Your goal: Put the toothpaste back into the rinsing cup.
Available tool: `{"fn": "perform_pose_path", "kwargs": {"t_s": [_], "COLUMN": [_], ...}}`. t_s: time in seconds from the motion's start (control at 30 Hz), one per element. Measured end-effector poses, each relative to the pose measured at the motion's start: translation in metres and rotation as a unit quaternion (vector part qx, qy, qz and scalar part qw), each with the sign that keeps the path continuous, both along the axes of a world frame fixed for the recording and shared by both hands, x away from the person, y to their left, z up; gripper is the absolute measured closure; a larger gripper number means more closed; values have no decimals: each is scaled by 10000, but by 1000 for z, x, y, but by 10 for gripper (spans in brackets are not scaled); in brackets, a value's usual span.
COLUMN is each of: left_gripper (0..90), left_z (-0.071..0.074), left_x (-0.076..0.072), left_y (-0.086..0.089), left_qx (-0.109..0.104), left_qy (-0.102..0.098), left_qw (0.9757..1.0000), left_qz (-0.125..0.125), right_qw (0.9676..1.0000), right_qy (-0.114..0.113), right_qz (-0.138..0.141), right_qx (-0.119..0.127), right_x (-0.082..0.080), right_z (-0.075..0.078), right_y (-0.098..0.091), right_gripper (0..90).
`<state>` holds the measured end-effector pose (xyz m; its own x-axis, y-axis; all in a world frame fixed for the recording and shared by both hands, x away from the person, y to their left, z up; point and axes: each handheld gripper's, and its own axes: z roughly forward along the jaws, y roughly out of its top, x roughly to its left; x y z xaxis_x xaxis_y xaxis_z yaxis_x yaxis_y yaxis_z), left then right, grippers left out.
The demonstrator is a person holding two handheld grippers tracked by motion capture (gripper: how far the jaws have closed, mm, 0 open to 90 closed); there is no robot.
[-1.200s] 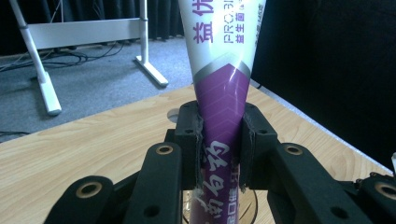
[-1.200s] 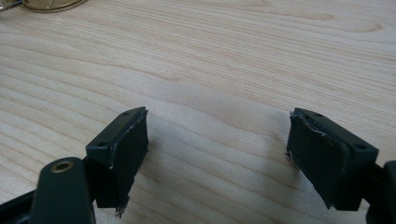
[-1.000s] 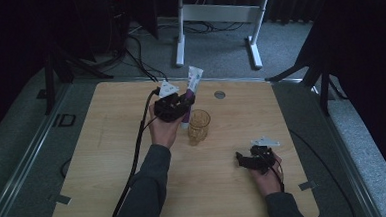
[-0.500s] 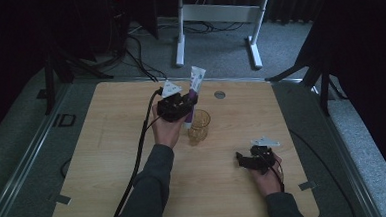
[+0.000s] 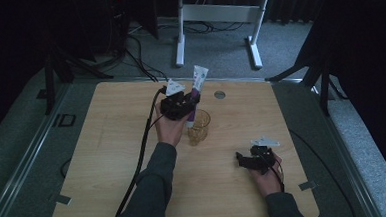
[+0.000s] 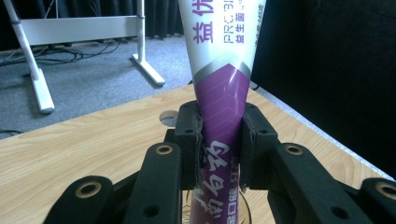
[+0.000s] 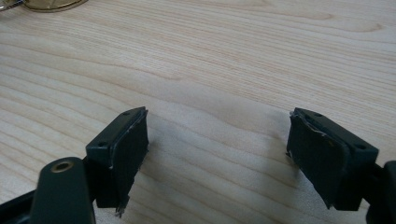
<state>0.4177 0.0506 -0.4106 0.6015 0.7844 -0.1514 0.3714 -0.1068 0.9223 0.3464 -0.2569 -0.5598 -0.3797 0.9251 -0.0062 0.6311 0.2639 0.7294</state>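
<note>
I see the left gripper [image 5: 187,105] clamped on the purple-and-white tube [image 6: 223,107], pads [image 6: 195,140] pressing both sides of its purple part. Tube stands roughly upright, lower end down in the glass cup [image 5: 198,125]. Right gripper [image 7: 217,158] sits well to the cup's near right, low over the table [image 5: 108,158], jaws spread wide, nothing between them.

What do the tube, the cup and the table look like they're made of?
Tube: likely soft plastic, glossy white and purple with printed lettering.
Cup: clear, amber-tinted, so glass or hard plastic; can't tell which.
Table: pale wood or wood-look laminate, matt, with visible grain lines.
</note>
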Motion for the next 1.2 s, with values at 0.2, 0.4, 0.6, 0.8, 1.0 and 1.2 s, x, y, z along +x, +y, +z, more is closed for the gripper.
{"fn": "perform_pose_path", "kwargs": {"t_s": [0.2, 0.4, 0.6, 0.8, 1.0, 1.2], "left_gripper": [720, 719, 719, 716, 714, 713], "left_z": [0, 0, -2, -6, -9, -12], "left_x": [4, 6, 9, 13, 16, 20], "left_y": [-2, -5, -9, -12, -14, -14], "left_qx": [23, -54, -68, -142, -139, -190], "left_qy": [30, 29, 53, 117, 147, 186], "left_qw": [10000, 10000, 10000, 9998, 9997, 9995], "left_qz": [-27, -26, -26, 67, 156, 173], "right_qw": [10000, 10000, 10000, 10000, 10000, 10000], "right_qy": [-2, -2, -1, 2, 3, -4], "right_qz": [0, 0, 0, 1, 5, 16], "right_qx": [-2, -2, 0, 6, 5, -6], "right_x": [0, 0, 0, 0, 0, 0], "right_z": [0, 0, 0, 0, 0, 0], "right_y": [0, 0, 0, 0, 0, 0], "right_gripper": [205, 205, 204, 204, 204, 204]}}
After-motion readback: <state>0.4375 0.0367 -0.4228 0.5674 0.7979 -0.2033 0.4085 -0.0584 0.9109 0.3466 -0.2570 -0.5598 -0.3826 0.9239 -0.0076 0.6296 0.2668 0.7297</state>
